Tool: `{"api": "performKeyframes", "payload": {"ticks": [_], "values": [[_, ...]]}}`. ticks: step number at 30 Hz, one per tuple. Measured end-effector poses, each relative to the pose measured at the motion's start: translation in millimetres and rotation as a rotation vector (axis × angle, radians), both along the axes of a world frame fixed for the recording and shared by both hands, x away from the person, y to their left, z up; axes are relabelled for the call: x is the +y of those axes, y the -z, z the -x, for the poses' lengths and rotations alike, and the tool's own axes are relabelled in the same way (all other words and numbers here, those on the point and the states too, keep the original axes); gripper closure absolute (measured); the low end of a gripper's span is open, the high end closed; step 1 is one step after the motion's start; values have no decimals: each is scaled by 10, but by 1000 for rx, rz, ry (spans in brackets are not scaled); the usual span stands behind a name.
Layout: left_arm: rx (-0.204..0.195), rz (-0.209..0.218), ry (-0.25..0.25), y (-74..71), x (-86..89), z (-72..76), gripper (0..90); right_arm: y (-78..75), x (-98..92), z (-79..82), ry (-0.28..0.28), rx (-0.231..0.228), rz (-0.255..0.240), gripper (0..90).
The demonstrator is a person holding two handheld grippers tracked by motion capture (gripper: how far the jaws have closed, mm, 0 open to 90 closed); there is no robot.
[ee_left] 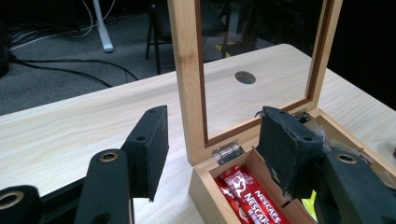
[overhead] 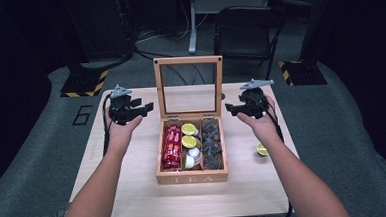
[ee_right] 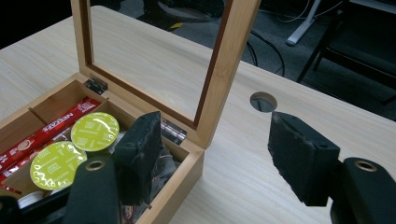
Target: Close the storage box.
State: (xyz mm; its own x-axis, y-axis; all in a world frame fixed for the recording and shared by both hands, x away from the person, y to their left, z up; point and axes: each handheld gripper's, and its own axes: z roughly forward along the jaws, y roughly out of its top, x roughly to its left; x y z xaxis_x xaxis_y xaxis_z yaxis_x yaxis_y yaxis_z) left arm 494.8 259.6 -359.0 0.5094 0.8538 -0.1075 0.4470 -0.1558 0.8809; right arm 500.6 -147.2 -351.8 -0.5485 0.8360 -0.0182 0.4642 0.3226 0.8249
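While the glass lid point(overhead: 189, 86) stands upright, the scene reads:
Tea box point(overhead: 192, 177): mid-counter point(overhead: 135, 191), open, holding red sachets point(overhead: 171, 147), green-topped capsules point(overhead: 188, 141) and dark packets point(overhead: 212, 142).
Left hand-held gripper point(overhead: 140, 110): jaws apart, empty, straddling the lid's left post.
Right hand-held gripper point(overhead: 235, 109): jaws apart, empty, by the lid's right post.
Loose capsule point(overhead: 262, 149): on the counter, right of the box.

Lab or test room, staged for recording. Light wood desk point(overhead: 135, 191) with round cable hole point(ee_left: 245, 77) stands alone on grey floor covering point(overhead: 38, 161) marked with large number 6 point(overhead: 82, 115). Yellow-black hazard tape on black stand bases point(overhead: 84, 84) left and right behind desk. Loose cables point(overhead: 172, 34) across floor, white stand leg point(overhead: 192, 23), black folding chair point(overhead: 244, 28). Surroundings dark, unlit.
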Motion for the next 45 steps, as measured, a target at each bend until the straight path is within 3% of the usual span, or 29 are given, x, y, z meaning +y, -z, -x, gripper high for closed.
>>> {"api": "performKeyframes", "payload": {"ticks": [16, 24, 32, 45], "values": [[-4, 3, 16, -25, -36, 5, 427, 28, 277, -229, -22, 14, 14, 348], [-4, 2, 15, -34, -45, 6, 426, 57, 323, -299, -26, 20, 19, 345], [2, -5, 25, -25, -55, -2, 426, 151, 312, -406, 11, 52, 18, 344], [-1, -7, 18, -35, -4, 28, 426, 253, 418, -531, 35, 55, 30, 355]]}}
